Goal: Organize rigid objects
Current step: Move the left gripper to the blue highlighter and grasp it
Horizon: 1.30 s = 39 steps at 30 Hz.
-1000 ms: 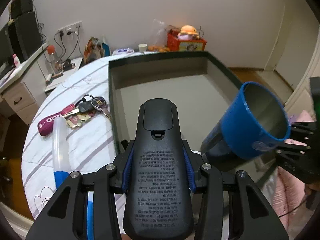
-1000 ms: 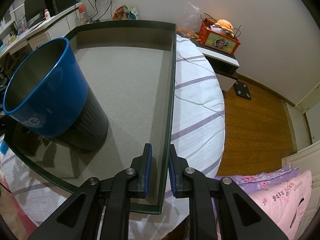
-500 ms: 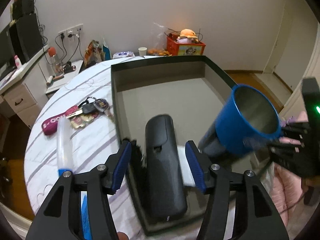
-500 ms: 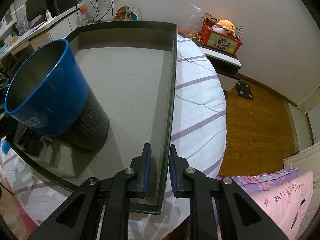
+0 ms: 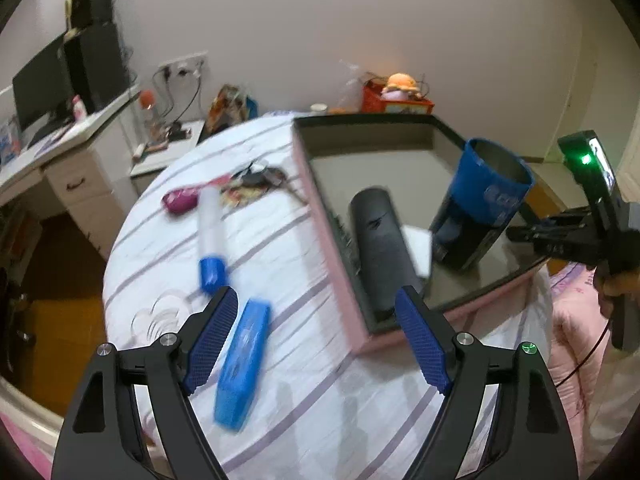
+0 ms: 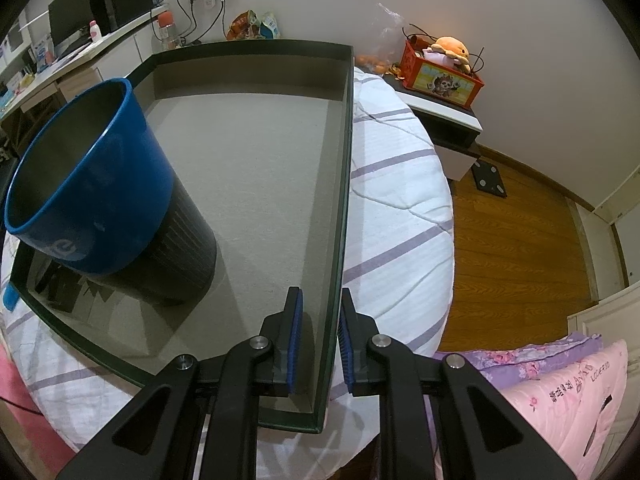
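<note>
Released since the earlier frames, the black remote control [image 5: 380,252] is now seen lying flat in the tray [image 5: 340,272], against its near-left wall, and the left gripper [image 5: 316,340] has been drawn back over the striped bedcover [image 5: 288,240] with its jaws spread wide and nothing between them. Beside the remote, at 3 o'clock, the blue-and-black cup [image 5: 480,204] stands tilted in the tray.

Judged from what remains outside the tray, the next candidates are the blue case [image 5: 242,364] and the white tube with a blue cap [image 5: 212,236]. The case lies just inside the left finger, at about 10 o'clock from the gripper's centre, its long axis running toward 1 o'clock; the tube lies beyond it at 11 o'clock, nearly parallel. Further off at 11 o'clock are the keys with a magenta fob [image 5: 224,192]. The left gripper is much the nearer to all of these.

The right gripper [image 6: 320,344] is clamped on the tray's right wall [image 6: 340,240], one pad inside and one outside.
</note>
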Motion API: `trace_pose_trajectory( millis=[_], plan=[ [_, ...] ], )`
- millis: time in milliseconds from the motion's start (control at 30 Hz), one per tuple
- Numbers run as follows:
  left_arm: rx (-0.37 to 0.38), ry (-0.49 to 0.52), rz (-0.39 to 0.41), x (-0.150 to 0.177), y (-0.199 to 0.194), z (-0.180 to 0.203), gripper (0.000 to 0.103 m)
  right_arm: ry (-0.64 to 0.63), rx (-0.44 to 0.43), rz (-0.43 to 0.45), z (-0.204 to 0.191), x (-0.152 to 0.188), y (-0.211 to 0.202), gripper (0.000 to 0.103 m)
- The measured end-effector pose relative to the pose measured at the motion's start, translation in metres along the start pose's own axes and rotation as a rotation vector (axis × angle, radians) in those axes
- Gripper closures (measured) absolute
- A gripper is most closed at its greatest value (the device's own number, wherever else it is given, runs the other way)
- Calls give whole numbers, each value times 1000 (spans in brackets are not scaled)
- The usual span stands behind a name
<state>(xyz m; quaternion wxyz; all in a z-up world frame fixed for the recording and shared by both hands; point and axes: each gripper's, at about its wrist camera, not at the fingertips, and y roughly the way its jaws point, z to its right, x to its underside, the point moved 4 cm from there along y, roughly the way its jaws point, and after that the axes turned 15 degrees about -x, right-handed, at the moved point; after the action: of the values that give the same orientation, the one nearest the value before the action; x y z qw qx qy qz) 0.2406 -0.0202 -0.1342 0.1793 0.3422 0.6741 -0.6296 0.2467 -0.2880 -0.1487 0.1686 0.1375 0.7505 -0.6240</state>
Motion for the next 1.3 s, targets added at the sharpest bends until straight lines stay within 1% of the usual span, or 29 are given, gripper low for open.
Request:
trace_pose_trajectory(
  millis=[100, 200, 267, 367, 500, 733, 1000, 1100, 1133, 1167, 1200, 1233, 1267, 1300],
  plan=[
    [-40, -10, -22, 12, 3, -13, 20, 4, 0, -3, 0, -1, 2, 85],
    [-65, -27, -36, 23, 3, -27, 20, 7, -3, -8, 0, 0, 3, 85],
    [-75, -37, -41, 31, 1, -38, 20, 8, 2, -12, -1, -1, 3, 85],
    [-79, -60, -43, 39, -4, -53, 17, 8, 6, -18, 2, -3, 5, 85],
    [-82, -72, -51, 48, -6, -64, 16, 11, 9, -19, 4, -6, 7, 85],
    [-77, -65, -61, 55, -2, -64, 15, 12, 15, -21, 4, -6, 8, 85],
    [-52, -36, -132, 62, 30, -47, 15, 13, 16, -20, 4, -6, 7, 85],
    [-81, -12, -155, 64, 43, -41, 19, 12, 16, -21, 4, -6, 7, 85],
    [-85, -5, -160, 65, 45, -40, 22, 13, 16, -21, 4, -6, 7, 85],
    [-83, -3, -159, 64, 45, -39, 23, 13, 16, -21, 4, -6, 7, 85],
    [-81, -4, -153, 63, 45, -39, 26, 13, 16, -21, 4, -6, 7, 85],
    [-76, -4, -150, 63, 45, -39, 32, 13, 15, -20, 4, -6, 7, 85],
    [-69, 1, -151, 62, 45, -38, 33, 13, 15, -20, 4, -6, 7, 85],
    [-73, 3, -148, 61, 45, -37, 38, 13, 16, -20, 4, -6, 7, 85]
  ],
)
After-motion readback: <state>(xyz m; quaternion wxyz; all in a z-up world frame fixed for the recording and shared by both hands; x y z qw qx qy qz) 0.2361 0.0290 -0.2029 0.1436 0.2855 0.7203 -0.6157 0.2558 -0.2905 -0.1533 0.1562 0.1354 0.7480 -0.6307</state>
